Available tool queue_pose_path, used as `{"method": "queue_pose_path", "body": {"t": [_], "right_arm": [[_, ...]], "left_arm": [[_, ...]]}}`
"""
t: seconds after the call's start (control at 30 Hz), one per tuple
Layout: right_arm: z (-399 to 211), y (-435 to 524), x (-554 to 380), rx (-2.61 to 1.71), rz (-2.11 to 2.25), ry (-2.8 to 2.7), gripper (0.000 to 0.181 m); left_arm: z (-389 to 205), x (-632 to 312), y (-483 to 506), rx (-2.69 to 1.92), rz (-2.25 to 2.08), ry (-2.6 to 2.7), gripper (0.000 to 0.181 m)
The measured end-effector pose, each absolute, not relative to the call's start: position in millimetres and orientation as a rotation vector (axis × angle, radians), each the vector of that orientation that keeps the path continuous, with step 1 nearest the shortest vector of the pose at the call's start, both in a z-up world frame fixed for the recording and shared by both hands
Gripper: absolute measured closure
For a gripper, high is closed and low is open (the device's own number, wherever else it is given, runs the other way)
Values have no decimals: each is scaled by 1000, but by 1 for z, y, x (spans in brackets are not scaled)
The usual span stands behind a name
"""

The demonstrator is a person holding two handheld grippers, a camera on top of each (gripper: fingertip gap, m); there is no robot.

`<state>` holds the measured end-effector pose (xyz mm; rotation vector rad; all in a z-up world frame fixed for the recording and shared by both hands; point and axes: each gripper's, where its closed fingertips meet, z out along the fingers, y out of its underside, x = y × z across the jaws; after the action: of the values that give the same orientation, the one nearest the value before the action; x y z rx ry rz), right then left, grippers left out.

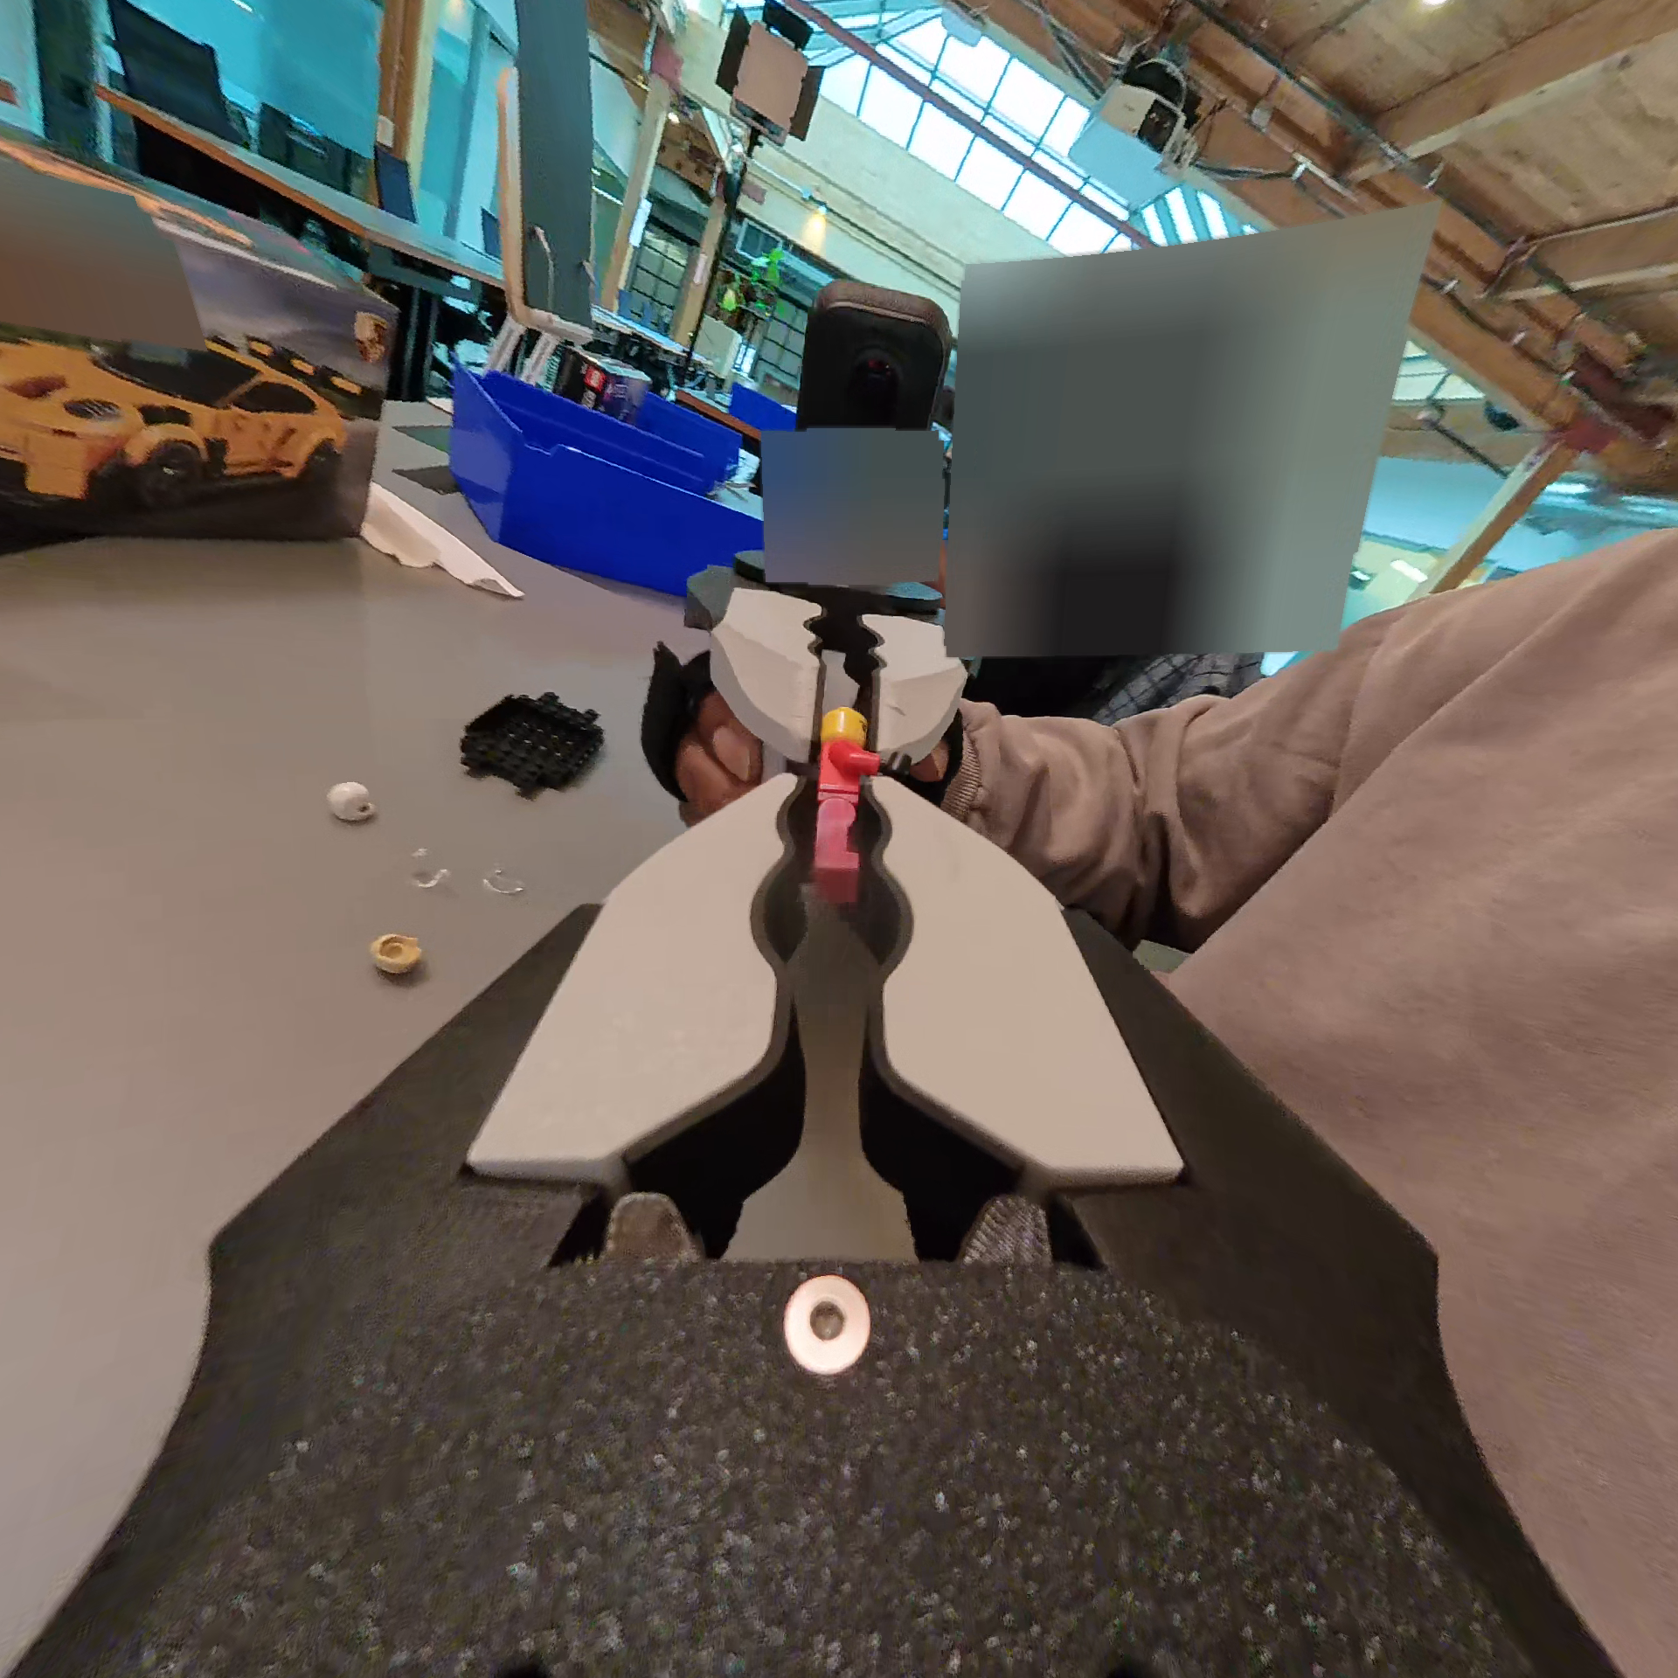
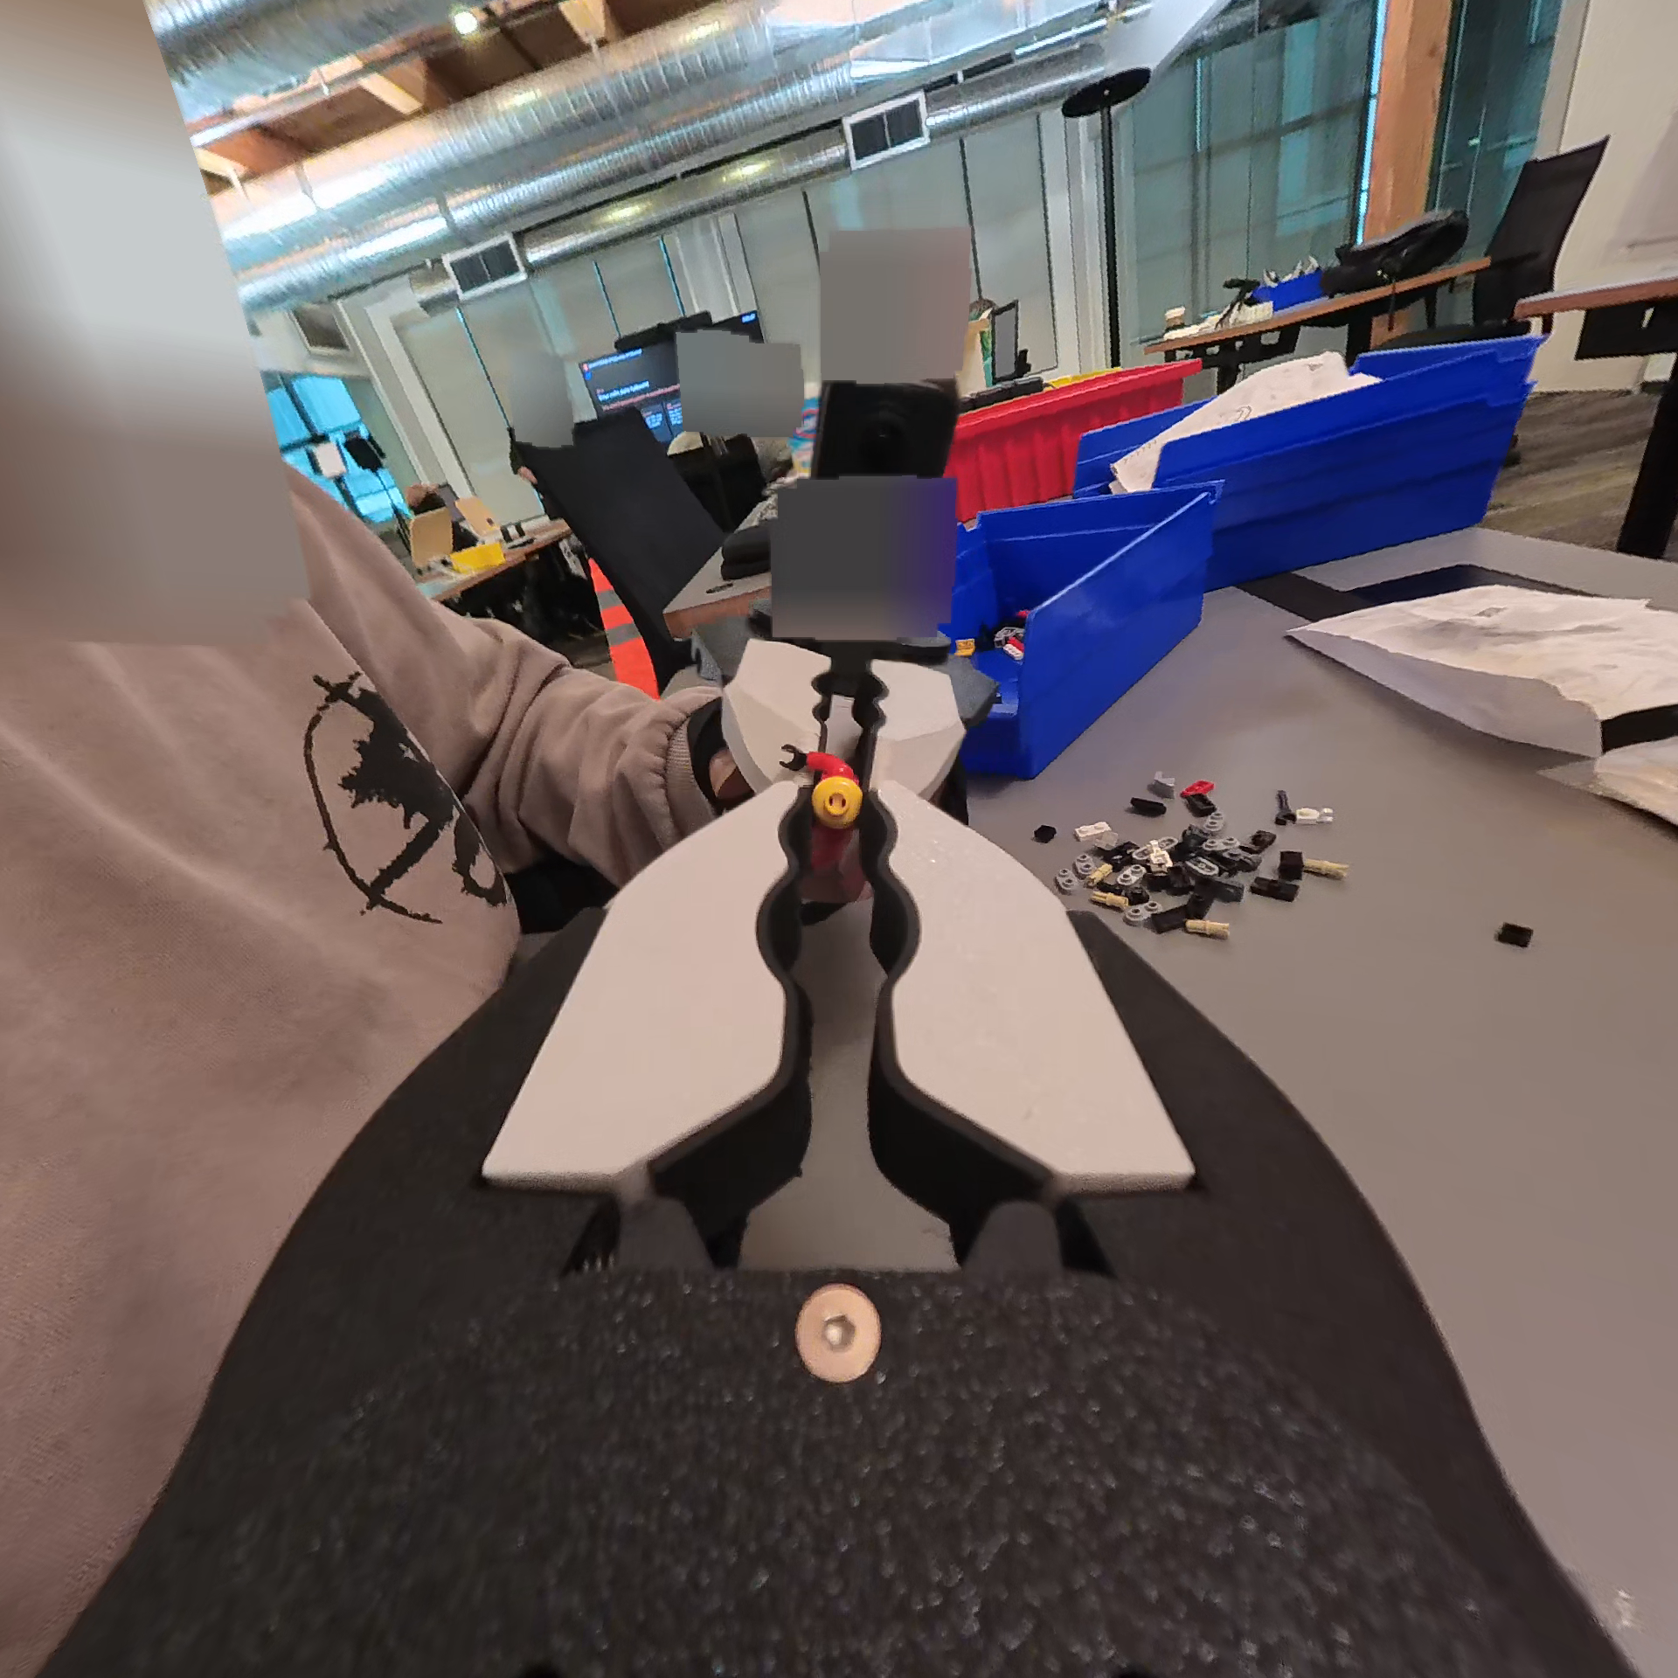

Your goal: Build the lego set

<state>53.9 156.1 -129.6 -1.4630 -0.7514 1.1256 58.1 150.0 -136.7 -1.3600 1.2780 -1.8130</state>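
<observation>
The left gripper [image 1: 831,817], two pale grey fingers on a black speckled body, is pinching the red legs of a small plastic minifigure with a yellow head and red torso [image 1: 840,799], its fingers drawn together around them. Facing it, the right gripper [image 2: 831,822] is closing on the same minifigure [image 2: 835,804] from the head end, its grey fingertips pressing in at the yellow head and red torso; a red arm with a black hand is sticking out to the left above the tips. The figure is hanging above the grey table [image 1: 227,908], between the two tools, which are nearly touching tip to tip.

In the left wrist view, a gloved hand [image 1: 717,754] in a beige sleeve is gripping the right gripper's handle. To the left on the table are lying a black studded lego plate assembly [image 1: 533,743], a small white rounded piece [image 1: 350,801], two clear curved bits [image 1: 463,879] and a tan round piece [image 1: 397,953]. Farther left is standing a cardboard set box picturing an orange car [image 1: 182,427], with a blue plastic bin [image 1: 599,472] beyond.

In the right wrist view, a heap of small black, grey and tan lego parts [image 2: 1180,867] is lying to the right, a lone black piece [image 2: 1514,934] near it, white paper bags [image 2: 1489,654] farther right, and blue bins [image 2: 1090,636] behind.
</observation>
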Motion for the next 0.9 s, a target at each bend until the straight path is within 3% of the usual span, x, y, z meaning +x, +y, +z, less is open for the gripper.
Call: {"method": "queue_pose_path", "body": {"t": [0.47,0.73,0.9], "right_arm": [[-130,144,52,-1412,1054,-878,172],[-124,176,106,-1625,941,-694,162],[-203,208,150,-2032,554,-809,165]], "left_arm": [[-136,57,137,-1401,-2052,1262,173],[-133,49,183,-1409,-1869,1068,173],[-139,37,221,-1454,-1807,933,173]]}}
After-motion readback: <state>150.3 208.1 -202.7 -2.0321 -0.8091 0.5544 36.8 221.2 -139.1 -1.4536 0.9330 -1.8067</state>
